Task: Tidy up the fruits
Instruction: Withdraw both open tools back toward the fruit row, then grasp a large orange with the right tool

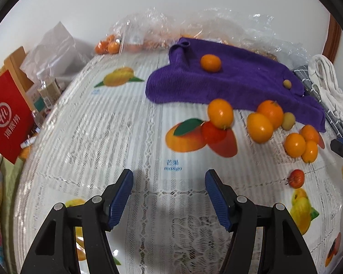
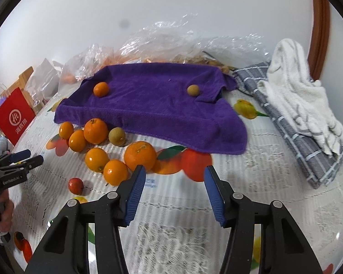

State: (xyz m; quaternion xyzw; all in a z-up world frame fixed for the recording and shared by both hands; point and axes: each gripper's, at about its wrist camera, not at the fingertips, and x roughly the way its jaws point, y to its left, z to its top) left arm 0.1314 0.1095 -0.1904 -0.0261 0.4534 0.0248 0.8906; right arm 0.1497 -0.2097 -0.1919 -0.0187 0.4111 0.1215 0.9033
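A purple towel (image 2: 153,105) lies at the back of the table with one orange (image 2: 101,89) and one small green-brown fruit (image 2: 192,90) on it. In front of it several loose oranges (image 2: 140,155) cluster on the fruit-printed tablecloth, with another green-brown fruit (image 2: 117,136) and a small red fruit (image 2: 76,185). My right gripper (image 2: 175,171) is open with nothing between its fingers; its left fingertip is just in front of the biggest orange. My left gripper (image 1: 169,175) is open over bare cloth, left of the oranges (image 1: 220,113) and the red fruit (image 1: 296,178).
Crumpled clear plastic bags (image 2: 171,43) with more fruit lie behind the towel. A grey checked cloth (image 2: 292,134) and a white towel (image 2: 301,96) are piled at the right. A red paper bag (image 1: 9,116) stands past the table's left edge.
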